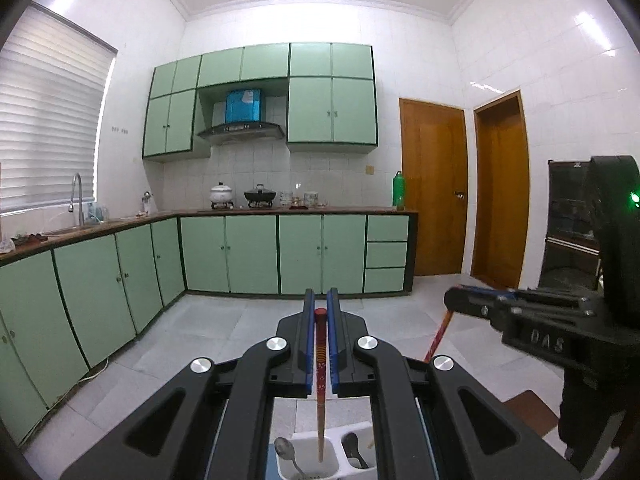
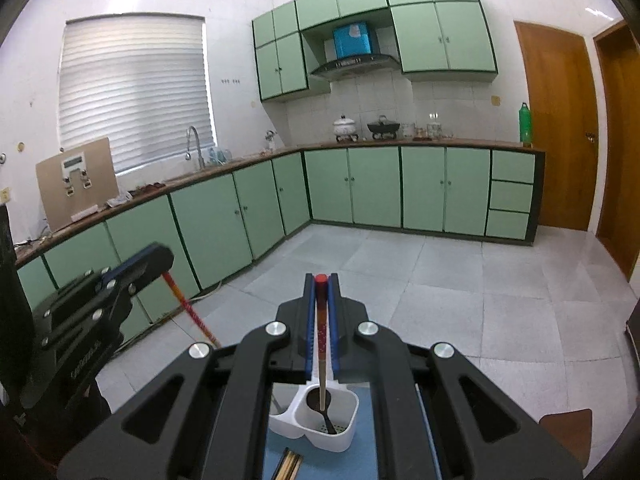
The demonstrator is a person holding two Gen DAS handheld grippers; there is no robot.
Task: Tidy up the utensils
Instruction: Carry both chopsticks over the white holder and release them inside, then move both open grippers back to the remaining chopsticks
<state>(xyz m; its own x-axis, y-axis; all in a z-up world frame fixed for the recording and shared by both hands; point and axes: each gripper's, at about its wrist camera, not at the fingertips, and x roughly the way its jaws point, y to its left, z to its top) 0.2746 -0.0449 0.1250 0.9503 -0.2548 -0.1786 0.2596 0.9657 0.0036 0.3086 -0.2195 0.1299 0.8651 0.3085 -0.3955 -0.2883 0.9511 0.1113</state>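
Chopsticks are held one in each hand-held gripper, high above a white utensil caddy (image 1: 332,460). In the left wrist view, the left hand-held gripper (image 1: 321,308) is closed on a red-topped chopstick (image 1: 321,364), which is clamped between the blue pads and hangs down so that its pale lower end is seen over the caddy's left compartment. A metal spoon (image 1: 285,450) is leaned in that compartment, and a dark spoon (image 1: 354,446) is seen in the compartment to the right. Whether the chopstick's tip touches the caddy cannot be told.

In the right wrist view, the right hand-held gripper (image 2: 321,282) is likewise closed on a second chopstick (image 2: 321,332), whose lower end is lined up over the compartment with the dark spoon (image 2: 324,408). The caddy (image 2: 340,440) is stood on a blue mat (image 2: 280,450), and further chopsticks (image 2: 289,465) are laid on that mat just in front of it. Green kitchen cabinets (image 2: 360,188) are seen beyond.
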